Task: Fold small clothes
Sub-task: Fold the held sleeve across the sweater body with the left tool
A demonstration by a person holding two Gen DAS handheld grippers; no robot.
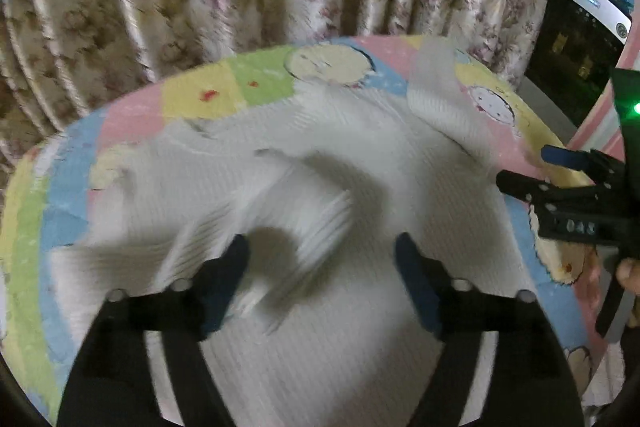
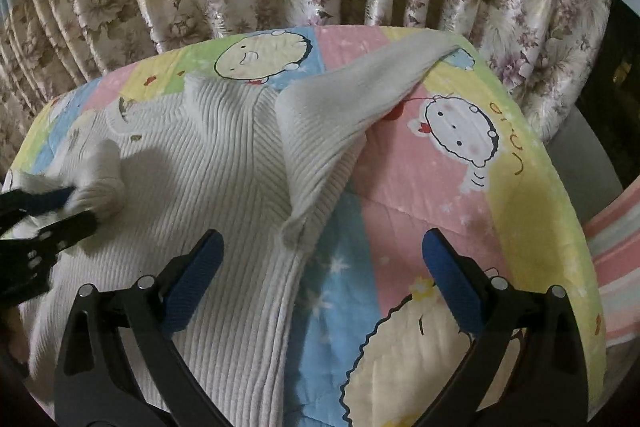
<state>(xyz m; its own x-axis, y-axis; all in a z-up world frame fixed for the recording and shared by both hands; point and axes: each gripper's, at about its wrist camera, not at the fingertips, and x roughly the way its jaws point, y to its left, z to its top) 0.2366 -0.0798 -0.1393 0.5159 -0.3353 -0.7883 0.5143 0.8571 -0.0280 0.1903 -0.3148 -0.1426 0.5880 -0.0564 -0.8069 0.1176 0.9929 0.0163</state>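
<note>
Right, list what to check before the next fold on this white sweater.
1. Left gripper released: ok, jaws apart at the sleeve cuff.
2. Right gripper free: ok, open, holding nothing.
3. Cuff flat on the sweater: not ok, it looks bunched.
4. Other sleeve folded in: not ok, it lies out over the quilt.
5. Hem straight: cannot tell, out of view.

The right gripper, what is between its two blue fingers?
In the right wrist view, the white sweater's side edge and the bare cartoon quilt show between the right gripper's open fingers.
</note>
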